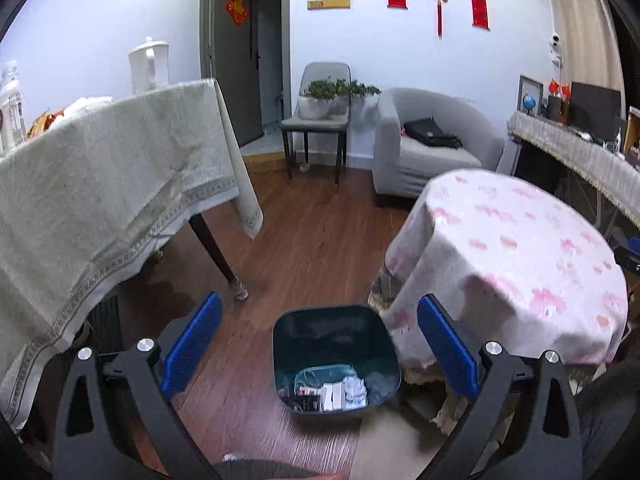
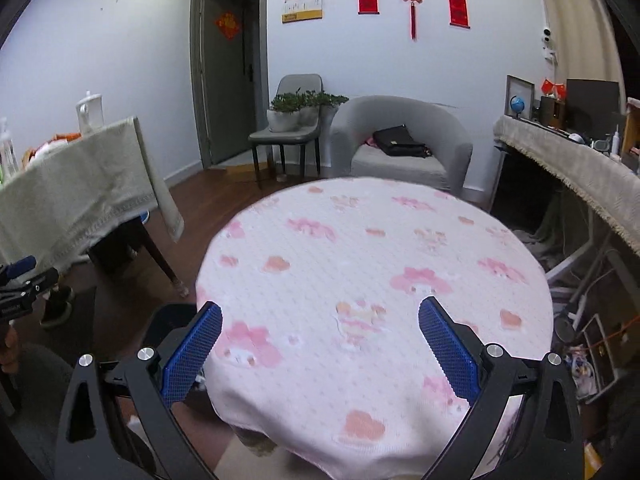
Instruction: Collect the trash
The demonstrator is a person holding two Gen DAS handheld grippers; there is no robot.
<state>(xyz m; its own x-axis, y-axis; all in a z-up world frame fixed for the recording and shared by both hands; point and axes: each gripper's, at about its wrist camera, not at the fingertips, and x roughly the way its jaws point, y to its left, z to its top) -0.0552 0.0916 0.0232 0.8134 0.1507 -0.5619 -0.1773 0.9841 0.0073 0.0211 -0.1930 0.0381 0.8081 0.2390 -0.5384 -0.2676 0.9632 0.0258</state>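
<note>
**Both grippers empty, trash lying in the bin**

Nearest us, our left gripper (image 1: 319,344) hangs over the floor with its blue pads spread wide, holding nothing. Directly beneath it stands a dark bin (image 1: 288,344), and in its bottom lies the trash (image 1: 332,394): small white cartons, crumpled clear wrap and a dark packet. We judge these light, the wrap soft and slippery, the cartons easily crushed; a carton's flat sides would be the surest place to pinch. Our right gripper (image 2: 320,344) is equally wide and empty above the round table (image 2: 376,264), whose pink-flowered cloth shows bare. Farther off, a grey armchair (image 1: 428,136) sits against the wall.
</note>
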